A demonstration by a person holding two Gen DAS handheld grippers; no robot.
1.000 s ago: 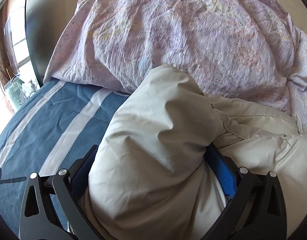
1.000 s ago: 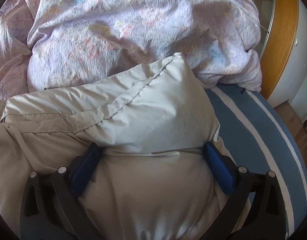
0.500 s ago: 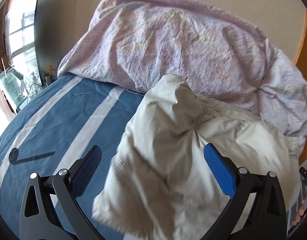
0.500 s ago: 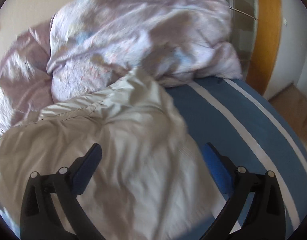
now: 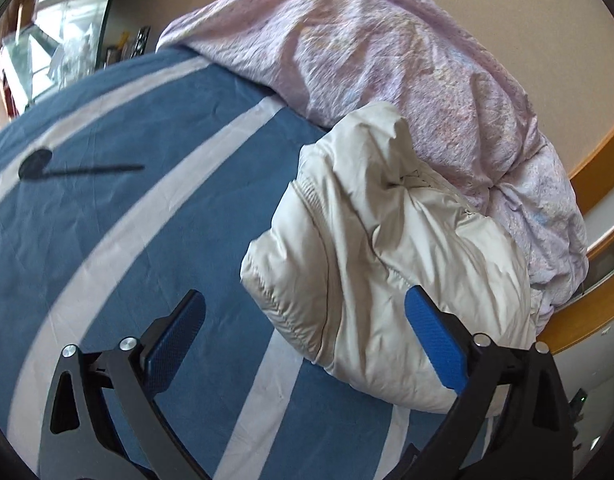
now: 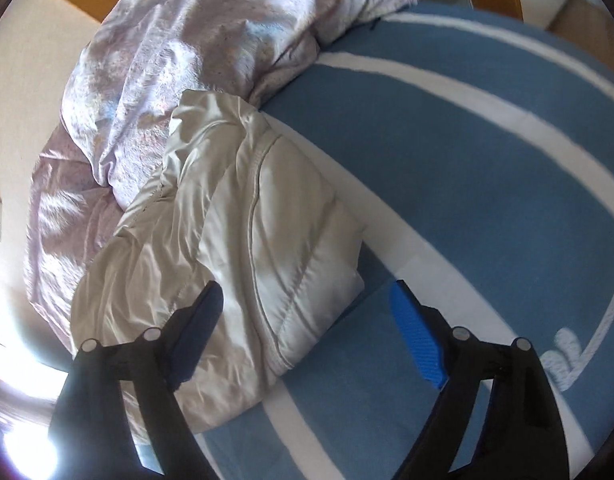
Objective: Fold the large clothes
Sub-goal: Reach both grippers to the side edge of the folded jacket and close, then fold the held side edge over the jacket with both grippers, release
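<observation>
Both grippers are clear of the cream puffer jacket (image 5: 387,264), bundled on the striped blue sheet (image 5: 107,240) against the lilac duvet (image 5: 387,60) — left gripper (image 5: 307,336) wide open, right gripper (image 6: 307,320) empty, jaws closing — looks folded, next just tidy it

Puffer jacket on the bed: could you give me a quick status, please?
Left gripper open, empty. Right gripper closing, nothing gripped. Cream puffer jacket bundled on striped bedsheet, against lilac duvet.
</observation>
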